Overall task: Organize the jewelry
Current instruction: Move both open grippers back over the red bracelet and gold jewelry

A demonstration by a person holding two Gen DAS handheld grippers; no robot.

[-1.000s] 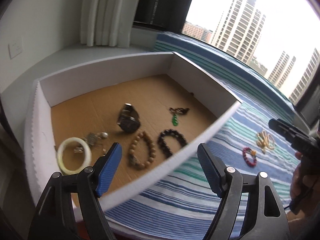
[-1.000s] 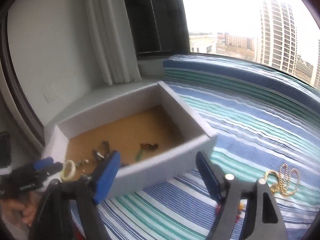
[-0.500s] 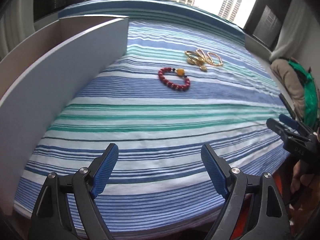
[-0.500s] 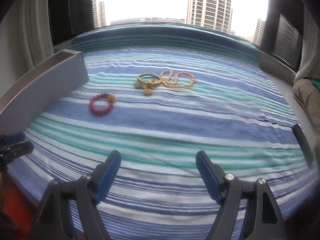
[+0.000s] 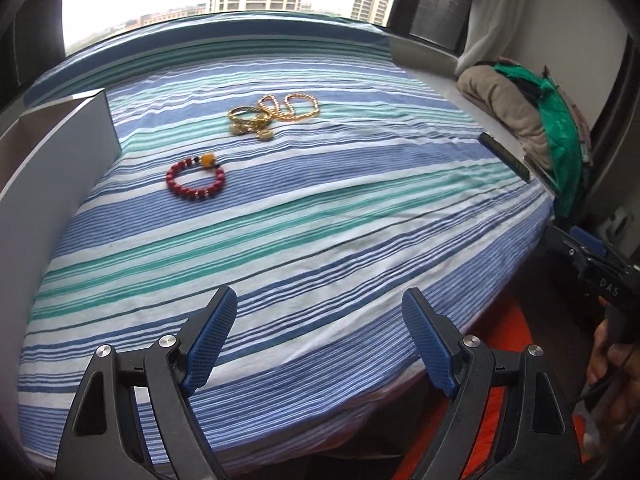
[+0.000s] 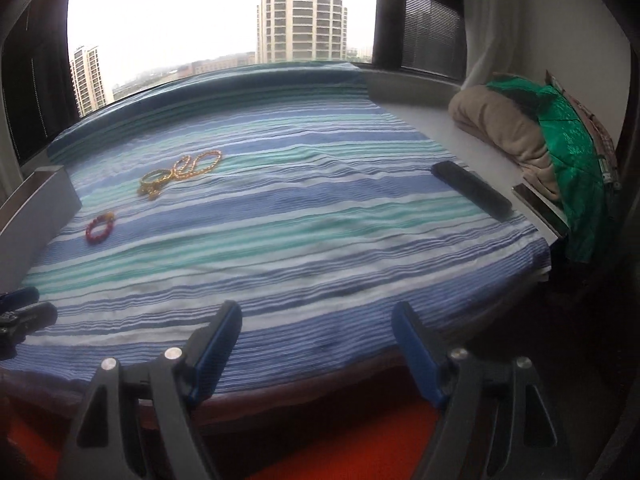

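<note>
Both the left gripper (image 5: pixel 316 344) and right gripper (image 6: pixel 316 344) gape, holding nothing; a red bead bracelet (image 5: pixel 195 178) and gold chains (image 5: pixel 272 117) lie well ahead of the jaws.

Red bracelet (image 6: pixel 99 229) beside gold jewelry (image 6: pixel 180 171)

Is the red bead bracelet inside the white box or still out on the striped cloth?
Out. The red bead bracelet lies flat on the striped cloth, apart from the white box.

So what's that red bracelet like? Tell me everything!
The red bracelet is a closed ring of round, glossy dark-red beads with one bigger orange bead and small dark beads beside it. It lies flat on the striped cloth, between the white box and the gold jewelry, touching neither. No gripper touches it.
</note>
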